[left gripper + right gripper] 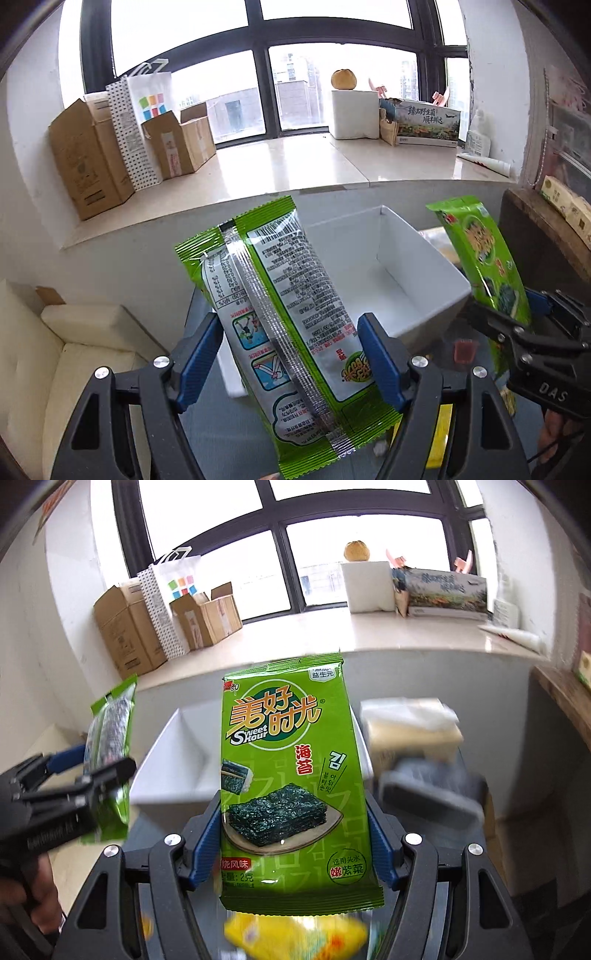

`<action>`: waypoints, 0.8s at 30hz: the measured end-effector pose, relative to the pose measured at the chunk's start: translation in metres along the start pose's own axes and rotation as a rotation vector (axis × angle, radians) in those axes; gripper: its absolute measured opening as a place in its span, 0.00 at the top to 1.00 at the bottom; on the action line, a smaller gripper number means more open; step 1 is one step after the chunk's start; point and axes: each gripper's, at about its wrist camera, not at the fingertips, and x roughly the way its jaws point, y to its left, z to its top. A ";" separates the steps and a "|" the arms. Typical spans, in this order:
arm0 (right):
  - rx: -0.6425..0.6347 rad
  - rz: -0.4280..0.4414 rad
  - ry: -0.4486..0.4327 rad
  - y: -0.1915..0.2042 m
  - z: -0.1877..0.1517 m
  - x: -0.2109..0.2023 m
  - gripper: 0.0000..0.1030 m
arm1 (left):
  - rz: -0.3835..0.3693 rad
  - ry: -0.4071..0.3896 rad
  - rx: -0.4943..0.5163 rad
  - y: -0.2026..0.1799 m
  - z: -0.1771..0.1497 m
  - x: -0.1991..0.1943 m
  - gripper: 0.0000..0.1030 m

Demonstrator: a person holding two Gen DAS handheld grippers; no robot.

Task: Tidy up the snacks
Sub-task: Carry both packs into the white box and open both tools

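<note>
**packrat_07:** Left wrist view: the left gripper (291, 360) is clamped on a green seaweed packet (280, 325), back side to the camera, blue pads pinching both edges. The white box (424, 295) sits just ahead of the fingers and a bit right, open and, as far as I can see, with nothing in it. The right gripper (293, 840) is pinching its own seaweed pack (288, 775) label-up, and the same box (173, 760) shows ahead of it, to its left. Drop both in?

**binsorter:** I'd go one at a time. The two tools are close together, so I'd guess they could bump over the box. Bring the left packet over the opening first, get it low, then let the pads go so it lies flat instead of leaning on a wall. Same for the right one, stacked alongside. Careful, the packs look light and slippery, so release low.
</note>
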 end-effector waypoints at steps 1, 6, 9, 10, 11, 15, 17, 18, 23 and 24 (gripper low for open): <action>-0.011 -0.006 0.006 0.000 0.010 0.010 0.29 | -0.015 0.012 -0.010 0.003 0.006 0.013 0.23; -0.036 0.028 0.077 0.000 0.042 0.062 0.29 | -0.015 0.057 -0.003 0.011 0.028 0.059 0.21; -0.045 -0.003 0.106 0.000 0.047 0.086 0.26 | -0.031 0.091 -0.011 0.018 0.027 0.078 0.17; -0.048 -0.016 0.125 -0.001 0.046 0.093 0.19 | -0.028 0.095 -0.016 0.021 0.025 0.083 0.11; -0.048 -0.023 0.135 -0.002 0.045 0.097 0.15 | -0.031 0.097 -0.030 0.025 0.023 0.088 0.06; -0.054 -0.034 0.143 -0.006 0.037 0.103 0.10 | -0.038 0.127 -0.053 0.033 0.011 0.101 0.00; -0.052 -0.036 0.151 -0.007 0.035 0.103 0.10 | -0.030 0.126 -0.045 0.033 0.007 0.102 0.00; -0.051 -0.033 0.148 -0.008 0.035 0.101 0.10 | -0.039 0.134 -0.052 0.034 0.005 0.102 0.00; -0.038 -0.012 0.099 -0.008 0.030 0.077 0.10 | -0.075 0.129 -0.047 0.033 -0.002 0.088 0.00; -0.030 0.001 0.089 -0.008 0.028 0.069 0.10 | -0.072 0.116 -0.034 0.032 -0.006 0.082 0.00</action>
